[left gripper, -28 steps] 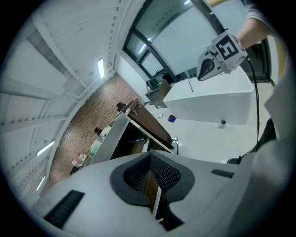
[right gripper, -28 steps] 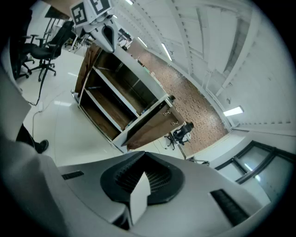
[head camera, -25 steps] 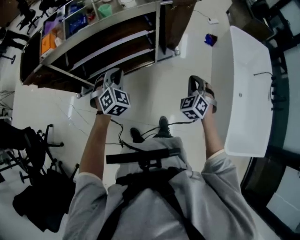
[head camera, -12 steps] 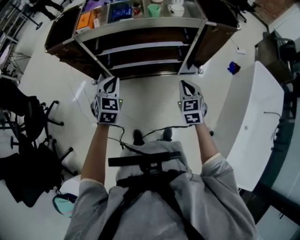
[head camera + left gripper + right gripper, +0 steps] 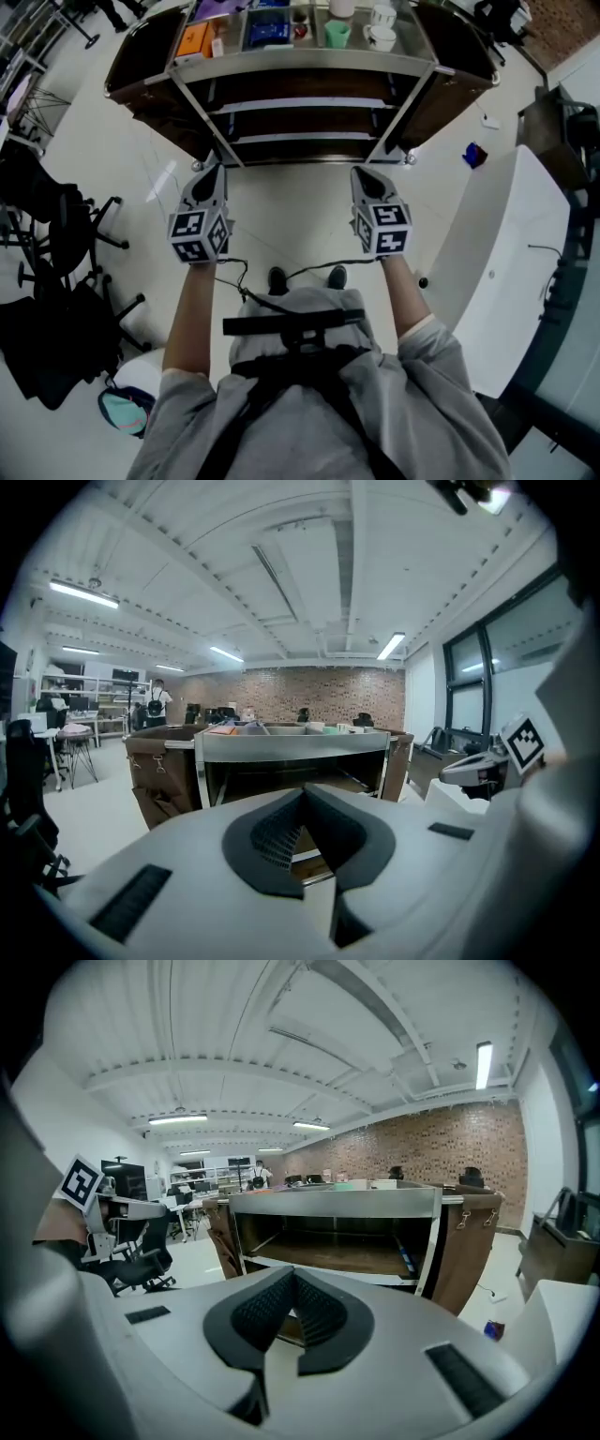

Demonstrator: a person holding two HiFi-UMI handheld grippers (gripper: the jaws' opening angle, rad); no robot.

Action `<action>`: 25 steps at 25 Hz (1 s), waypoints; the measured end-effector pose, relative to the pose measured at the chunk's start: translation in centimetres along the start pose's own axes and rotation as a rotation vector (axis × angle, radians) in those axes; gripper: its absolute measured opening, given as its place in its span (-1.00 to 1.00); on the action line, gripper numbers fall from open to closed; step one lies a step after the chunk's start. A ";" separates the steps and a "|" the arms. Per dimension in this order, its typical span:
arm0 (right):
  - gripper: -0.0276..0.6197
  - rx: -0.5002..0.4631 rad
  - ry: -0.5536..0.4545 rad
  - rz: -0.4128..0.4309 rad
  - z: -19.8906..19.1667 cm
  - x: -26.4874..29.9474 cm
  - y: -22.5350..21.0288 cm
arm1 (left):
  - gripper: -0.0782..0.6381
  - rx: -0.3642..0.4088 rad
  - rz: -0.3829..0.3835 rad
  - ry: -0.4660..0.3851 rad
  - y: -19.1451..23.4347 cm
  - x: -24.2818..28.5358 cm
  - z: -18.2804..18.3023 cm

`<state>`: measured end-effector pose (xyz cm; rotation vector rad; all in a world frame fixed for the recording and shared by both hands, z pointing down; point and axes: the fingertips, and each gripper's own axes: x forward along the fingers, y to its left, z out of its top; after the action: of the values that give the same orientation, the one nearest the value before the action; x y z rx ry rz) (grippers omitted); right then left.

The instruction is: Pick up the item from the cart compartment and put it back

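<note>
A metal cart [image 5: 309, 67] with shelves stands ahead of me, seen from above in the head view. Its top compartments hold an orange item [image 5: 192, 39], a blue item [image 5: 267, 31], a green cup [image 5: 337, 34] and a white cup [image 5: 382, 36]. My left gripper [image 5: 215, 172] and right gripper [image 5: 362, 174] hover side by side over the floor, just short of the cart's front. Both point at it. In the left gripper view the left gripper [image 5: 302, 790] is shut and empty. The right gripper [image 5: 292, 1275] is likewise shut and empty, with the cart [image 5: 337, 1206] beyond it.
A long white table [image 5: 502, 281] runs along the right. Black office chairs [image 5: 56, 234] and a bag [image 5: 127, 410] crowd the left. A small blue object [image 5: 474, 155] lies on the floor right of the cart. Brown fabric pouches [image 5: 141, 56] hang on the cart's ends.
The view has swung so that the cart now sits square and centred ahead. Both grippers have come level with each other, facing its front. Their jaws stay shut.
</note>
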<state>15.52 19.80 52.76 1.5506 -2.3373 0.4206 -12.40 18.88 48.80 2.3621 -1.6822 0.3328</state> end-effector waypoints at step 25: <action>-0.89 0.023 -0.069 -0.017 8.0 10.4 -2.6 | -0.77 0.007 -0.088 -0.003 3.3 11.7 4.3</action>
<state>13.37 6.91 49.91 1.6188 -2.3767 0.3983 -11.55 6.06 48.53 2.4336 -1.5752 0.3197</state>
